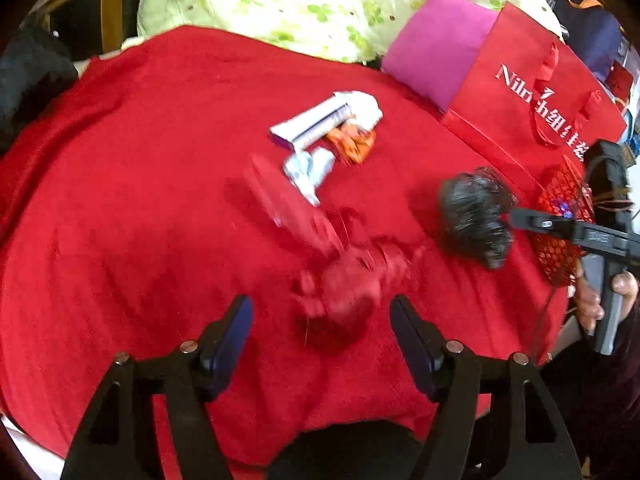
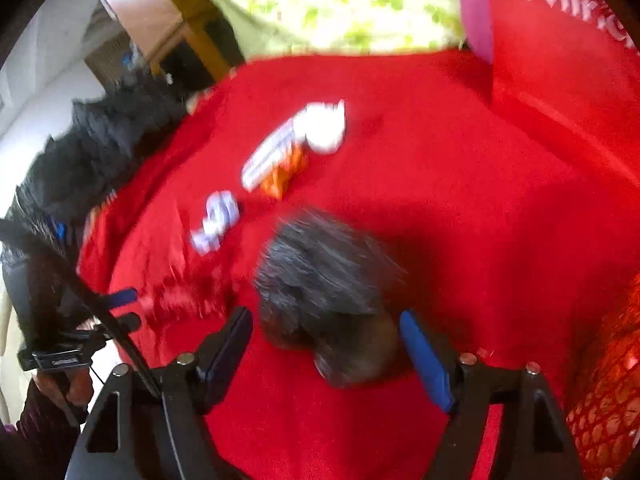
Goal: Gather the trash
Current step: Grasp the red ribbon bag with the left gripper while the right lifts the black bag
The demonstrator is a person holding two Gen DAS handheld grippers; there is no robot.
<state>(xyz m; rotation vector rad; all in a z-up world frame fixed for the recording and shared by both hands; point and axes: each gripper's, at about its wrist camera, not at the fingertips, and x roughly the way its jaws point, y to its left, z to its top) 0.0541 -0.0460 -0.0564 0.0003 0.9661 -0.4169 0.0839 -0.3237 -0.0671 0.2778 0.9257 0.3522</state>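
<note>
On the red cloth (image 1: 140, 200) lies scattered trash: a white and purple wrapper (image 1: 316, 120), an orange wrapper (image 1: 354, 142), a pale blue wrapper (image 1: 308, 168) and a clear plastic piece (image 1: 280, 196). My left gripper (image 1: 322, 304) is open. A blurred red crumpled piece (image 1: 344, 292) sits between its fingertips, clear of both pads. My right gripper (image 2: 325, 317) is open too, with a crumpled black plastic bag (image 2: 320, 280) between its fingers and the pads not pressing it. In the left wrist view one of the right gripper's fingers (image 1: 536, 222) lies against that black bag (image 1: 476, 216).
A red paper shopping bag (image 1: 532, 92) stands at the back right, with a magenta cushion (image 1: 436, 48) behind it and a red mesh bag (image 1: 560, 216) beside it. Green floral fabric (image 1: 320, 0) lies at the back. A dark garment (image 2: 100, 152) lies off the table's left edge.
</note>
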